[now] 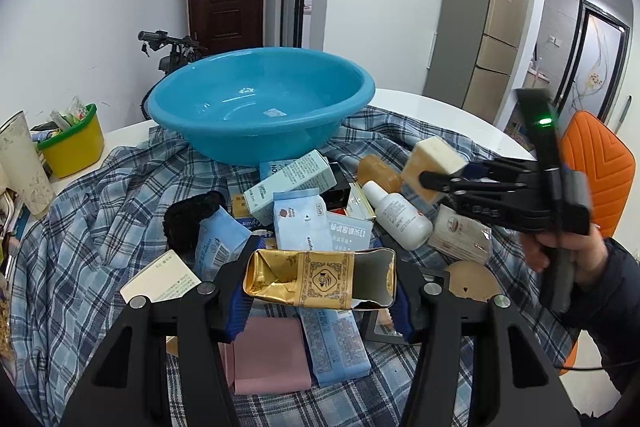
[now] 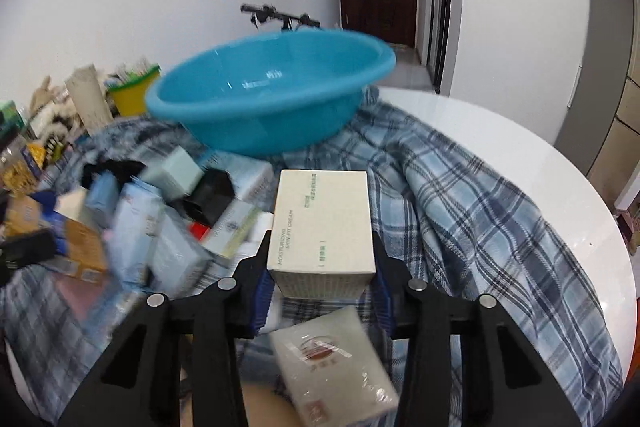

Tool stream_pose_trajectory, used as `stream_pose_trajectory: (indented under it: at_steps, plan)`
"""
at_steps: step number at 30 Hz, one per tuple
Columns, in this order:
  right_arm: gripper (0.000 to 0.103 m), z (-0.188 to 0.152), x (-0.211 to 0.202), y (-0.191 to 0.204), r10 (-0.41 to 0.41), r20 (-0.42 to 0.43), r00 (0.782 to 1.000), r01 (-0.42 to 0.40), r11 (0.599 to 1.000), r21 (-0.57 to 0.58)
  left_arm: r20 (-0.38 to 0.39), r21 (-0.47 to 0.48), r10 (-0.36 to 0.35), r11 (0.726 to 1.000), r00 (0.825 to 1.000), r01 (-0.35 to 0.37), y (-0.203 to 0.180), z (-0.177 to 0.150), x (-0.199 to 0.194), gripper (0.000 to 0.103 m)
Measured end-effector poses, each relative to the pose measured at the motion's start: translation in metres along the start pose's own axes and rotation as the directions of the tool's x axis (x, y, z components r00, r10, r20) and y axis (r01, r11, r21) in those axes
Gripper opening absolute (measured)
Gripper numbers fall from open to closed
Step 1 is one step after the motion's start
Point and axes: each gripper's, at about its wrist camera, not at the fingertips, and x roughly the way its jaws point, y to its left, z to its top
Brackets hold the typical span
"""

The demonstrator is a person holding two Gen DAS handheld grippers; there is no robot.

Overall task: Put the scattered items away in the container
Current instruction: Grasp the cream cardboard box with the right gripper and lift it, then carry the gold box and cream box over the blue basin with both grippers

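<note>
Currently both jaws pinch loads: left gripper a gold packet, right gripper a white box; keep both clamped until above the basin ahead

Ahead of the left gripper lies a heap of small cartons on a cloth over the worktop, the basin behind it, a bin far left, a chair right.

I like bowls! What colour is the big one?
Bright blue basin, clearest in the left wrist view.
</note>
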Motion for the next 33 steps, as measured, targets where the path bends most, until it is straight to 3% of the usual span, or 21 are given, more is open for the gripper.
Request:
stream_pose_trajectory:
  at_steps: [9, 15, 20, 25, 33]
  plan:
    - [0.041, 0.003, -0.058, 0.039, -0.1, 0.158, 0.982, 0.098, 0.995, 0.023, 0.083, -0.046, 0.129, 0.991, 0.988, -0.125, -0.006, 0.002, -0.011, 0.058]
    - [0.041, -0.005, -0.072, 0.066, -0.076, 0.206, 0.975, 0.075, 0.997, 0.017, 0.14, -0.079, 0.194, 0.98, 0.971, -0.184, -0.014, 0.001, -0.021, 0.058]
    - [0.041, -0.015, -0.078, 0.076, -0.061, 0.244, 0.968, 0.053, 0.998, 0.041, 0.214, -0.097, 0.247, 0.968, 0.945, -0.231, -0.022, -0.001, -0.033, 0.058]
    - [0.041, -0.016, -0.088, 0.083, -0.073, 0.289, 0.955, 0.069, 0.997, 0.025, 0.283, -0.068, 0.253, 0.967, 0.925, -0.244, -0.032, -0.004, -0.043, 0.058]
    - [0.041, -0.013, -0.098, 0.083, -0.076, 0.306, 0.949, 0.073, 0.997, 0.024, 0.302, -0.074, 0.256, 0.967, 0.918, -0.245, -0.031, -0.001, -0.049, 0.058]
